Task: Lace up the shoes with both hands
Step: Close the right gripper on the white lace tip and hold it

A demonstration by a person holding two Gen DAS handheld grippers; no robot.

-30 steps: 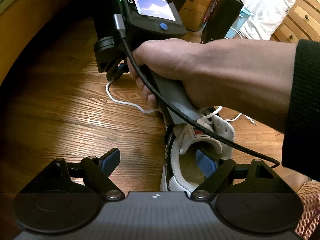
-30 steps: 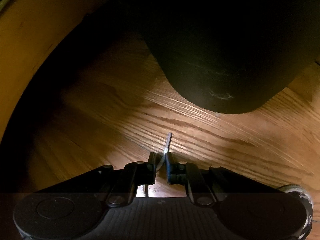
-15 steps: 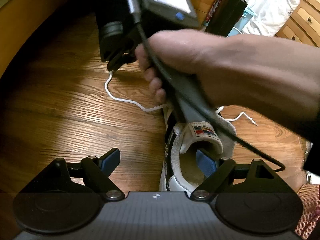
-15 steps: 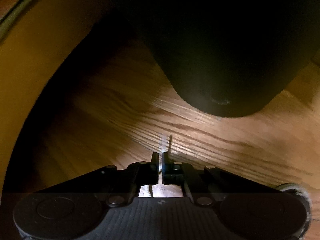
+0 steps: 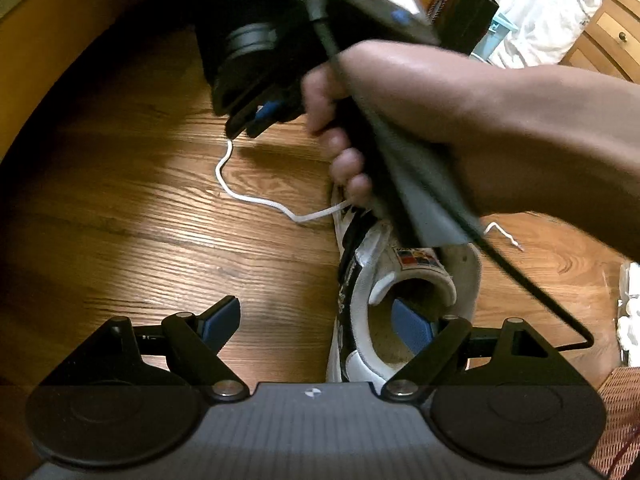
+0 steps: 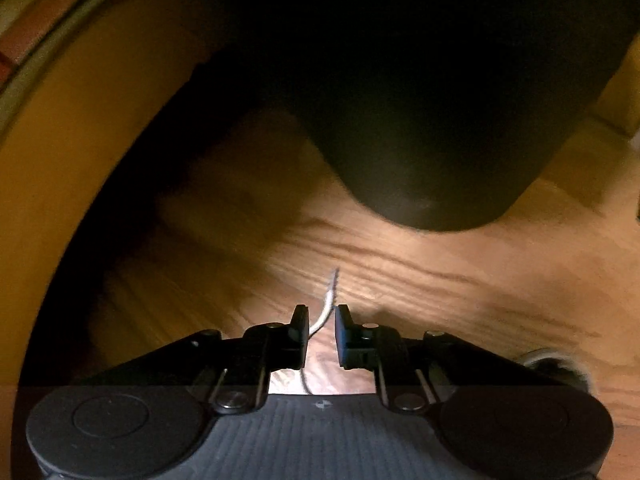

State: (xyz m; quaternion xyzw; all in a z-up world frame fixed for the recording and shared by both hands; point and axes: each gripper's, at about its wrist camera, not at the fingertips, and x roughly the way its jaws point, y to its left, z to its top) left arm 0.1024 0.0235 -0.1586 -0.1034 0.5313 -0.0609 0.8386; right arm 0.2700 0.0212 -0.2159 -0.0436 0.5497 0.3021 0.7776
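Since a second ago the right gripper point(image 6: 321, 322) has lifted off the floor with the white lace point(image 5: 256, 199), and its jaws, then pinched on the lace tip, are now opening: the tip point(image 6: 329, 307) stands between the pads, brushing the left one if anything, no longer clamped. In the left wrist view that gripper, gripped in the person's right hand point(image 5: 384, 120), hangs above the wooden floor point(image 5: 120, 216), blurred, with the lace trailing from its tips in a loose curve back to the shoe point(image 5: 400, 280). The left gripper point(image 5: 316, 322) has kept its place, jaws spread wide with nothing held; one blue pad point(image 5: 410, 322) sits over the shoe's opening, the other point(image 5: 222, 318) over bare floor. The white sneaker with dark side trim lies on the floor just right of centre; its tongue carries a small multicoloured label point(image 5: 416, 258) whose writing is too small to read. A second lace end point(image 5: 504, 234) lies on the floor to the shoe's right.
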